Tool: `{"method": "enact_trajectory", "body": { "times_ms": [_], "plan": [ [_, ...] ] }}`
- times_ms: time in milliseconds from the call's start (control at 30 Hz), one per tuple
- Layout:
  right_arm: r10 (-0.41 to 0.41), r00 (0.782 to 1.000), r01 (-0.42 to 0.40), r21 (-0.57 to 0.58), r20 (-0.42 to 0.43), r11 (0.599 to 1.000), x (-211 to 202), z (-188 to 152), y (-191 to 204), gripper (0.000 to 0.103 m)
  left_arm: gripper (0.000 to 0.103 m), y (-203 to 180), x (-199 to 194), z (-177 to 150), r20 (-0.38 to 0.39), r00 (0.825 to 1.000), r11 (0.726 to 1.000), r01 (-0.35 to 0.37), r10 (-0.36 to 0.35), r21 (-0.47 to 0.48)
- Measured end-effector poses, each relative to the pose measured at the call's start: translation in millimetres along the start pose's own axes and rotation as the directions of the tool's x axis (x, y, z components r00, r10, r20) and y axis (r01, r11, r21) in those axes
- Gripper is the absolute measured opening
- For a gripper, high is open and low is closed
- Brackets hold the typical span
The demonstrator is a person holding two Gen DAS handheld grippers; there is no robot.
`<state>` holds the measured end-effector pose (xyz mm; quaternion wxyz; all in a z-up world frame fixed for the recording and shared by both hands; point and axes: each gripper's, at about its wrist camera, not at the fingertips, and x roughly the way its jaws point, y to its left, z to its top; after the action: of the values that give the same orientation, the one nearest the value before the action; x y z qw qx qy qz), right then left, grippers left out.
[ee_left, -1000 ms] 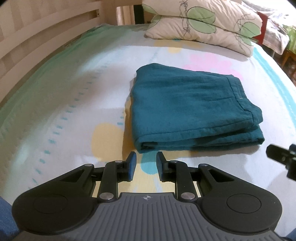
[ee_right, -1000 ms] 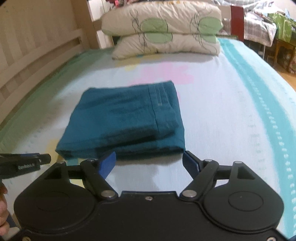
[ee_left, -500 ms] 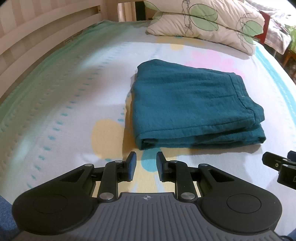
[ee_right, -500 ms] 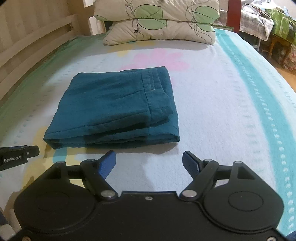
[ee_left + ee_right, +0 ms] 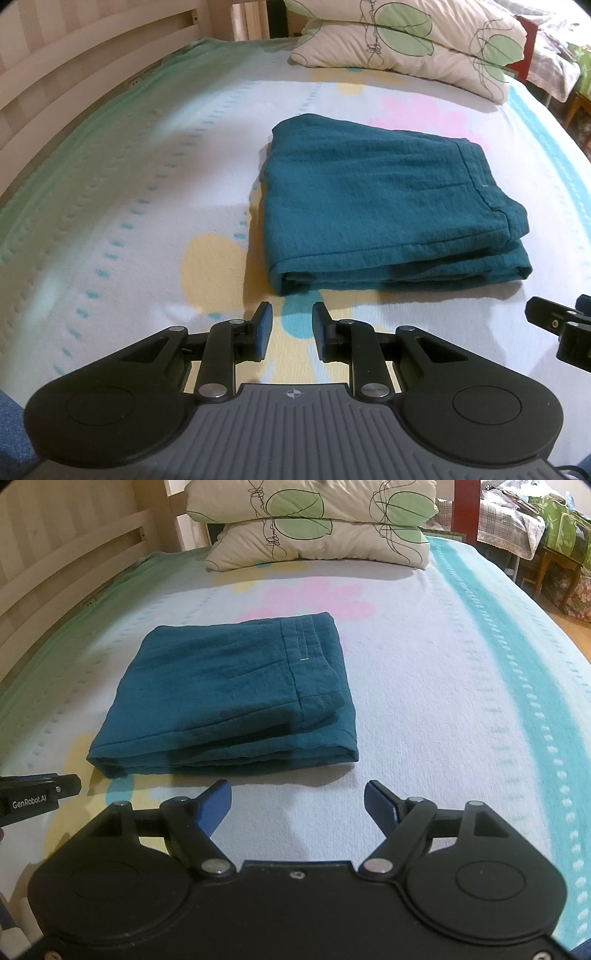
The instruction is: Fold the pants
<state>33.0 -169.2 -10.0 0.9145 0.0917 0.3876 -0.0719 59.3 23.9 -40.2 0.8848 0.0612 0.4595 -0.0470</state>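
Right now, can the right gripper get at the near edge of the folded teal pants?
Probably yes. The right gripper is open and empty, just short of the folded teal pants, with only bare bedsheet between. The left gripper sits off to the side, clear of that path.

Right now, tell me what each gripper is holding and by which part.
Nothing is held. The left gripper and right gripper are both open and empty, short of the folded teal pants, which lie untouched on the bed.
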Motion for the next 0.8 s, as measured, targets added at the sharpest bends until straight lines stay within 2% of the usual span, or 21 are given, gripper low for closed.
{"method": "enact_trajectory", "body": {
  "times_ms": [800],
  "plan": [
    [0.005, 1.0, -0.005, 0.008, -0.008, 1.0, 1.6, 0.3, -1.4, 0.081, 0.023, 0.0, 3.5, 0.3, -0.013, 1.0, 1.0, -0.006, 0.006, 0.031]
  ]
}}
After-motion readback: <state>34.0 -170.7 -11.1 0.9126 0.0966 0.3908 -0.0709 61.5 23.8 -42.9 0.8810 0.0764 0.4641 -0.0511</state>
